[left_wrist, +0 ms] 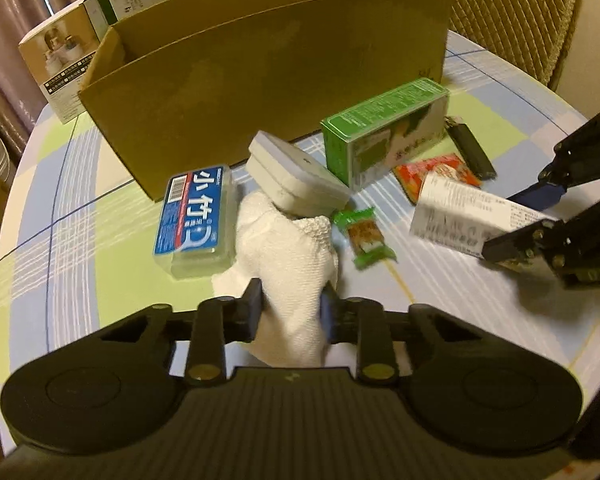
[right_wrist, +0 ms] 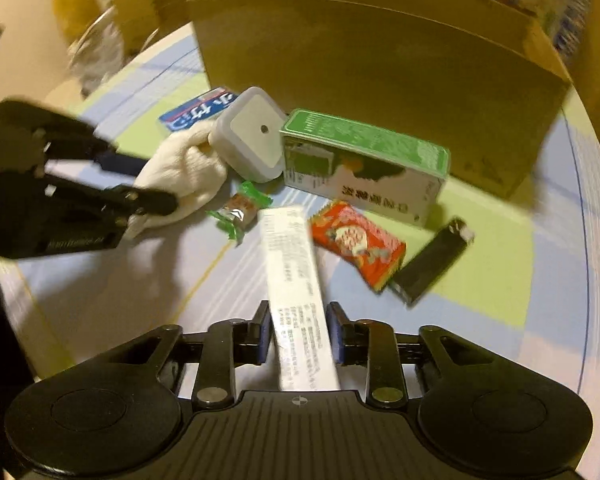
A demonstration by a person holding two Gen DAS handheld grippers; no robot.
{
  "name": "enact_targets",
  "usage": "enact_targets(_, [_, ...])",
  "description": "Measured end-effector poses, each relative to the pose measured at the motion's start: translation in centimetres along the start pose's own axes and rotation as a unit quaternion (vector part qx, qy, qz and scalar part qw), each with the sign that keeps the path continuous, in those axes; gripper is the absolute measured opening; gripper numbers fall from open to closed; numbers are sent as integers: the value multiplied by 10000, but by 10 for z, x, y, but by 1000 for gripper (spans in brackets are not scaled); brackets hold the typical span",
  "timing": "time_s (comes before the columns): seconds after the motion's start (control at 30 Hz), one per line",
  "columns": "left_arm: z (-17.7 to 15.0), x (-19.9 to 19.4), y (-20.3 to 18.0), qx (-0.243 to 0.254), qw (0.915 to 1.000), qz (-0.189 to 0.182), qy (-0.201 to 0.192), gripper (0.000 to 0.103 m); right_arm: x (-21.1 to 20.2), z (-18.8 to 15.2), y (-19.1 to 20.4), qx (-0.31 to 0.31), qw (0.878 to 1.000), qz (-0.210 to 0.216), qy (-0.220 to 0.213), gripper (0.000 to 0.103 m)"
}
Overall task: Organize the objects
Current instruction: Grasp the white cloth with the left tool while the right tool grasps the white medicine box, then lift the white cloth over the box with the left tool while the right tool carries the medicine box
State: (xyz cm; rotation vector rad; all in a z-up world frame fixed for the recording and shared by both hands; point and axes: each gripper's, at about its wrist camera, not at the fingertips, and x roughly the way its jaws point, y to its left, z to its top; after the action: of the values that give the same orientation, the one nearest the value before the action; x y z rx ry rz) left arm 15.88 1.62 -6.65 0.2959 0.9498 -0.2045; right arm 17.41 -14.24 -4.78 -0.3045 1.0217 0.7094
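Cloth: while the left gripper (left_wrist: 290, 312) pinches it, the white cloth (left_wrist: 288, 256) rises off the table (left_wrist: 460, 304) in a soft bunched fold; I judge it light, limp and easy to grip anywhere, though it will sag and drag.

Left fingers: narrow, closed on the lower end of the cloth.

Slim box: the right gripper (right_wrist: 300, 332) holds a long white printed box (right_wrist: 296, 280) by one end, with the far end pointing toward the clutter; it looks like light, stiff card that would crush if squeezed hard.

Right fingers: narrow, clamped on the box's two long sides.

Resting on the cloth: a grey square case (left_wrist: 296, 172) leans tilted on the cloth's far end, so I expect lifting the cloth to tip it.

Just beside the cloth: a clear blue-labelled box (left_wrist: 196, 220) lies flat to its left, and a small green sweet wrapper (left_wrist: 364, 236) to its right.

Further out: a green carton (left_wrist: 384, 132) lies on its side, with a red snack packet (right_wrist: 358, 248) and a black lighter (right_wrist: 432, 264) near it.

Likely goal: an open cardboard box (left_wrist: 268, 76) stands behind everything; its near wall is tall, so both held things must clear the rim.

In the way: the tilted case and the green carton sit between both grippers and that wall.

Background: more cartons stand behind the cardboard box, and a woven chair back (left_wrist: 512, 16) stands past the table.
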Motion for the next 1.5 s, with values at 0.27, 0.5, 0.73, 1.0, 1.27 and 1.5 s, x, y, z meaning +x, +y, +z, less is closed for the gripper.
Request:
enact_targets(0.27, [-19,-23,-28,138,9998,-167,18,27,-26,-25,0,554,9983,-144,-96,23])
enact_targets(0.5, [-20,-15,-39,442,9989,-99,-125,59,-23,-26,-6,600,9976,-274,-210,48])
enact_targets(0.73, [-17,4,-35,436,9990,-47,-26,57,-8,-26,-6,539,9984,-137,-106,48])
enact_targets(1.0, [-14,1,-24,-12,10000,-17,48,27,-7,-31,2,393,9986,-329,-121,23])
enact_targets(1.27, [-18,-35,-24,-567,9982,-178,-102,26,-49,-32,0,712,9952,-383,-551,23])
enact_targets(1.5, [10,-78,-14,-625,9966,-148,-509,26,-94,8,-6,696,9908,-360,-1100,23])
